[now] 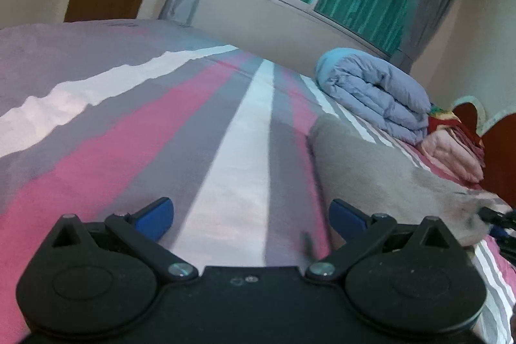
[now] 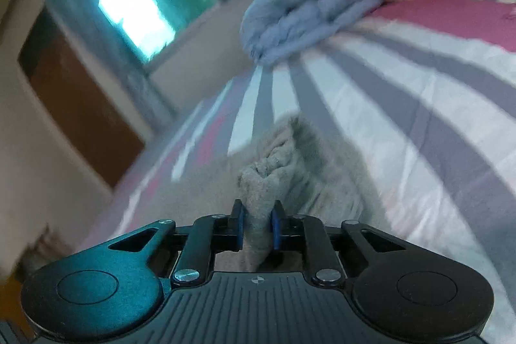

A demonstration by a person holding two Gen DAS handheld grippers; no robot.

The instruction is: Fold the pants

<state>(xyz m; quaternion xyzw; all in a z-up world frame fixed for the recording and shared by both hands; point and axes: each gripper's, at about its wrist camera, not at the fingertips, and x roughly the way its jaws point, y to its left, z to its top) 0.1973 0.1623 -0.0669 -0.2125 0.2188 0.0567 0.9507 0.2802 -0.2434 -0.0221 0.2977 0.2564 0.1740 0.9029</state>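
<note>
Both wrist views low over the bed (image 1: 96, 134), right one blurred, perhaps tilted

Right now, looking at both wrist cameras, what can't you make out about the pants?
- Pants, left wrist view: near end cut off by right edge; left gripper open, empty.
- Pants, right wrist view: motion blur; right gripper hides pinched part.
- Waistband, legs: indistinguishable in either.

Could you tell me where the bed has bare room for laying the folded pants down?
Bare striped sheet lies left of the grey pants, before the open left gripper. Crowded: blue duvet and pink blankets beyond.
</note>
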